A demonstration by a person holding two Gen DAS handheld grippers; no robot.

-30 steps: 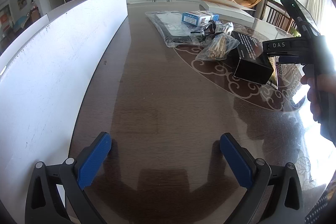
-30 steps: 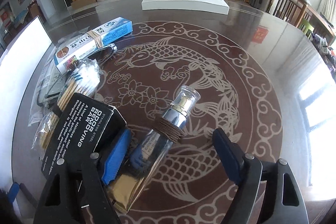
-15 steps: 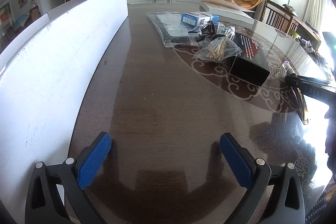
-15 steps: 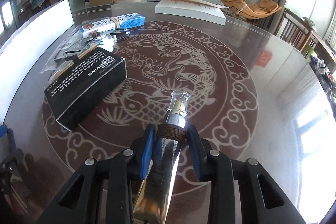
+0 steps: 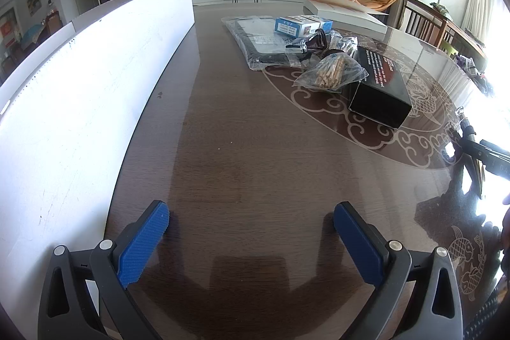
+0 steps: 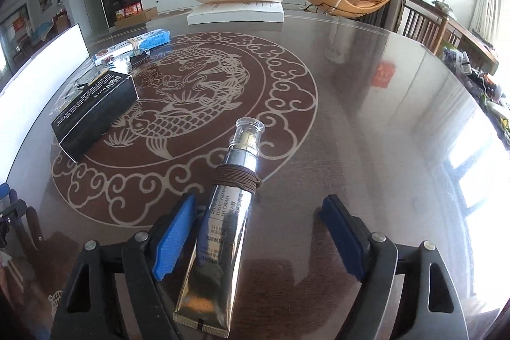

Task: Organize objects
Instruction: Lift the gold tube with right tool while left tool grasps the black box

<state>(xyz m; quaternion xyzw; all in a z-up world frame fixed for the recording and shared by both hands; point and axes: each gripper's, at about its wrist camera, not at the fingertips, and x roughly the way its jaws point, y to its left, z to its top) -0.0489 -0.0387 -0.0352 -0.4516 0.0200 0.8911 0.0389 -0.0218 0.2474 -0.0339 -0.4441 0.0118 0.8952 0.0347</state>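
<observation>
The right gripper [image 6: 258, 231] points steeply down at the table [image 6: 366, 104]; its jaws are opening, ribbed blue pads [image 6: 173, 239] clear of the eye-cream tube [image 6: 220, 241] lying flat between them, nearer the left pad. The tube is glossy metallic, flat-crimped at its base, with a chrome neck, clear cap and brown cord wound around its shoulder. The left gripper [image 5: 251, 242] is angled down over bare wood-grain surface, jaws wide, empty. A matte black box [image 6: 95, 110] rests on the koi inlay.
</observation>
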